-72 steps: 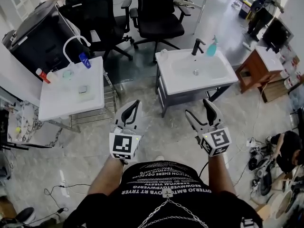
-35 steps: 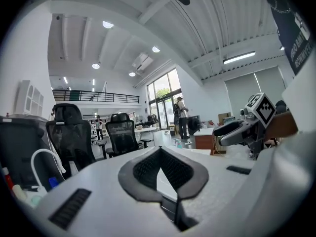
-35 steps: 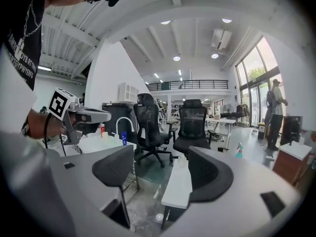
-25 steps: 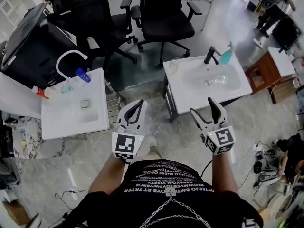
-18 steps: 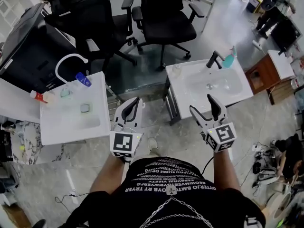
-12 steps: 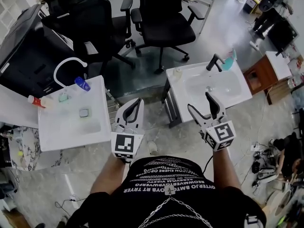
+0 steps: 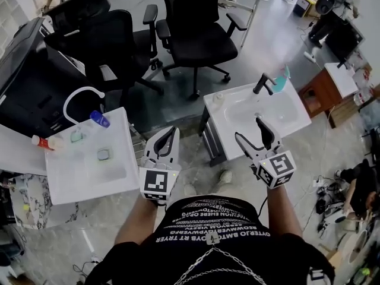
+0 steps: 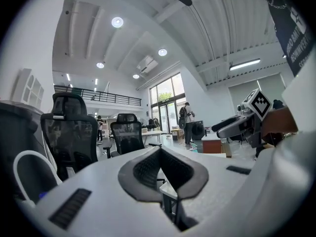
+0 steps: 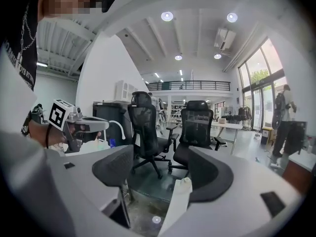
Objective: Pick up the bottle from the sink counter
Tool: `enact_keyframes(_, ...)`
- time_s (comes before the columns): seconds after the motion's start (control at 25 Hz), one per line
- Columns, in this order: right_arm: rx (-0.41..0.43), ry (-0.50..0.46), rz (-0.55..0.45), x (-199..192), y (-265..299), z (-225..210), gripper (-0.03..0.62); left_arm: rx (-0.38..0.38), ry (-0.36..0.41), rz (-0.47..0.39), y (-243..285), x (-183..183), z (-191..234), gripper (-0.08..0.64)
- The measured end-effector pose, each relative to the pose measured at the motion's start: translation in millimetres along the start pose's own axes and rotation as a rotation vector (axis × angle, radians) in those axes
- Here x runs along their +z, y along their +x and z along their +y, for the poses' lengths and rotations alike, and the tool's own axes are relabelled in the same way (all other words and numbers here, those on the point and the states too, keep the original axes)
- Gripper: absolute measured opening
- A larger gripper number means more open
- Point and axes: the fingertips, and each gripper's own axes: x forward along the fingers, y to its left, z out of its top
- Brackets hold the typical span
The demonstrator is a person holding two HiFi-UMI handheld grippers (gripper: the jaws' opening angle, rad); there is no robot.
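Note:
Two white sink counters stand on the floor ahead of me. The right sink [image 7: 285,120] carries a teal pump bottle [image 7: 281,82] beside its black tap [image 7: 261,83], and a small pale bottle [image 7: 218,98] at its rear left corner. The left sink [image 7: 71,183] carries a blue bottle [image 7: 100,119] and a red-capped bottle [image 7: 41,141]. My left gripper [image 7: 168,132] hangs between the sinks, jaws shut and empty [image 8: 160,152]. My right gripper [image 7: 248,129] is open over the right sink's front edge, holding nothing [image 9: 160,169].
Two black office chairs [image 7: 193,31] stand behind the sinks, with a dark cabinet [image 7: 24,94] at the left. A wooden cabinet [image 7: 323,91] stands right of the right sink, and cables lie on the floor [image 7: 326,200] at lower right. A person [image 9: 281,127] stands far off.
The view has shifted: the right sink sits closer in front of my right gripper and the left sink has slid lower left. Both grippers hold the same pose.

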Motion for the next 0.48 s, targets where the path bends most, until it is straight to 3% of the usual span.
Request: enact_keyframes(0.48, 0.012, 0.028, 0.011, -9, 22, -54, 0.327, -0.035, 0.010, 0.035, 67, -4, -18, 0.005)
